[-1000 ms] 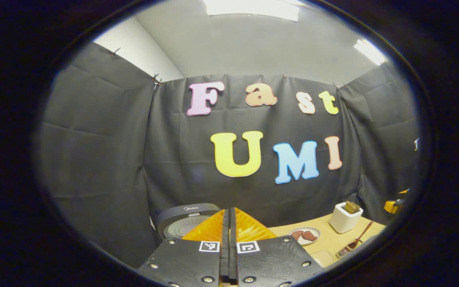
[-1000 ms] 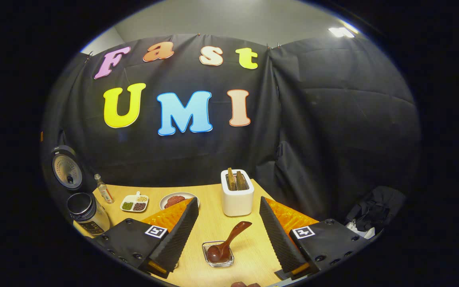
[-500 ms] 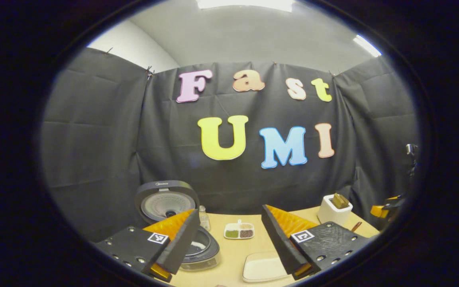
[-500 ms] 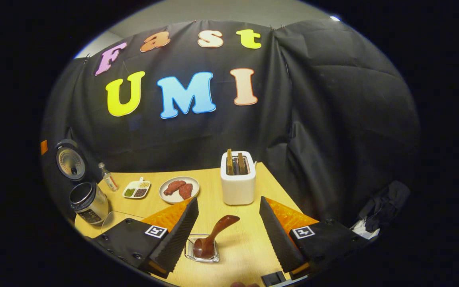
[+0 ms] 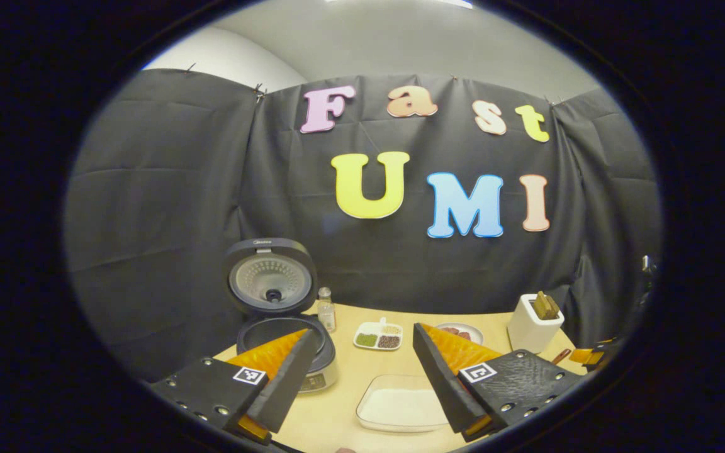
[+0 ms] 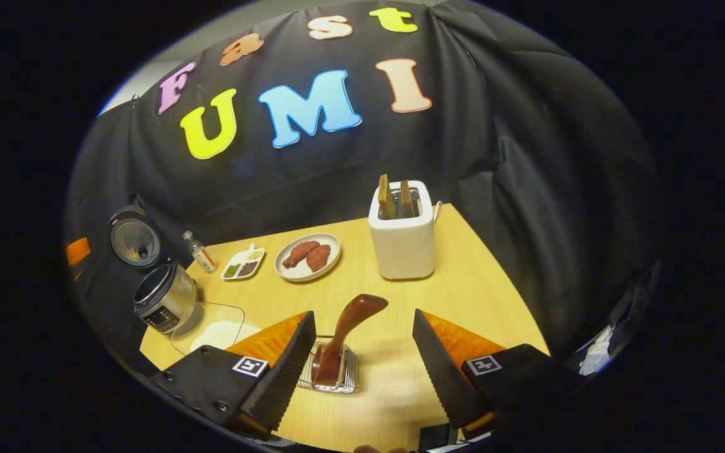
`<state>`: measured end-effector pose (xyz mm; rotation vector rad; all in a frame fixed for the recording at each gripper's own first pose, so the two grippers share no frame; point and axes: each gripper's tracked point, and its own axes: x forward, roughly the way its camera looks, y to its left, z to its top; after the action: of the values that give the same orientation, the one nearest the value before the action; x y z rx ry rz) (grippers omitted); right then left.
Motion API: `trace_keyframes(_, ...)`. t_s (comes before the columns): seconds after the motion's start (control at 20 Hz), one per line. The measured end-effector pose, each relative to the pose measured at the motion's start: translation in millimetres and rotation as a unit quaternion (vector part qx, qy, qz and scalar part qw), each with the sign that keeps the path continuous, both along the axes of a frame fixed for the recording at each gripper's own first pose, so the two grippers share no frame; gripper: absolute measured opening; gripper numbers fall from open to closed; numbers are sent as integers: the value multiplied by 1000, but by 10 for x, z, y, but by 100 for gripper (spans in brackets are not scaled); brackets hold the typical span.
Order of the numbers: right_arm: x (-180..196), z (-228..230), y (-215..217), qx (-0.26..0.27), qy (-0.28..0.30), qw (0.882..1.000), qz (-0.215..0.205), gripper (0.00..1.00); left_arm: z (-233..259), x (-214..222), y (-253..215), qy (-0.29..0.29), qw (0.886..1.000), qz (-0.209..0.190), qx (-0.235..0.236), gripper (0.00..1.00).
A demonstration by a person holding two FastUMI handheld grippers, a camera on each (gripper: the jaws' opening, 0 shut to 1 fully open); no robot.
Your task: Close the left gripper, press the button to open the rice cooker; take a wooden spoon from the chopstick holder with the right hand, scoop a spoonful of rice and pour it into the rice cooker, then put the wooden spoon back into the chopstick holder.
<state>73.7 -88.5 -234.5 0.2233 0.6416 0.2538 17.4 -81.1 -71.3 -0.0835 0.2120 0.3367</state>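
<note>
Reaching with my right tongs (image 6: 362, 352) wide, I should straddle the wooden spoon (image 6: 345, 333) handle above the chopstick holder (image 6: 331, 375); left tongs (image 5: 362, 371) gape too.

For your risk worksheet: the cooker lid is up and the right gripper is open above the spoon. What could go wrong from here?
1. The wooden spoon leans tilted in the small wire chopstick holder; a grab by the right gripper might tip or drag that light holder.
2. The rice dish lies beside the rice cooker; carried rice could spill onto the table.
3. The left gripper hangs open near the cooker and might obstruct pouring.
</note>
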Motion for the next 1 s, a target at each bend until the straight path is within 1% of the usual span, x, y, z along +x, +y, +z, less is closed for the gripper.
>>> trace_keyframes(0.1, 36, -108, 84, 25, 20, 999, 8, 98, -102, -80, -37, 10, 1000, 12, -5, 96)
trace_keyframes(0.3, 125, -395, 288, 57, 60, 996, 17, 98, -264, -273, -65, 37, 999, 32, 3, 96)
trace_keyframes(0.35, 148, -462, 323, 62, 68, 996, 18, 94, -305, -314, -65, 44, 998, 36, 5, 96)
trace_keyframes(0.4, 183, -515, 359, 66, 77, 995, 19, 98, -354, -378, -40, 51, 998, 44, 9, 96)
trace_keyframes(0.55, 308, -656, 455, 78, 94, 992, 17, 98, -405, -490, 0, 61, 996, 62, 11, 96)
trace_keyframes(0.65, 388, -745, 507, 84, 109, 990, 17, 96, -471, -569, 11, 68, 995, 71, 8, 96)
trace_keyframes(0.7, 425, -774, 534, 88, 116, 989, 17, 89, -501, -615, 22, 71, 994, 77, 8, 96)
trace_keyframes(0.75, 454, -811, 556, 90, 122, 988, 13, 93, -526, -646, 38, 75, 994, 81, 7, 96)
trace_keyframes(0.8, 482, -833, 571, 95, 128, 987, 10, 67, -544, -689, 49, 79, 993, 83, 7, 96)
trace_keyframes(0.85, 505, -852, 591, 101, 135, 986, 9, 63, -567, -715, 66, 83, 993, 86, 8, 96)
trace_keyframes(0.9, 546, -885, 609, 102, 138, 985, 0, 62, -580, -733, 79, 86, 992, 88, 9, 96)
trace_keyframes(0.95, 564, -866, 562, 101, 142, 985, -11, 41, -603, -747, 87, 89, 992, 89, 10, 96)
trace_keyframes(1.0, 549, -850, 600, 109, 149, 983, -8, 19, -636, -758, 83, 92, 992, 87, 8, 96)
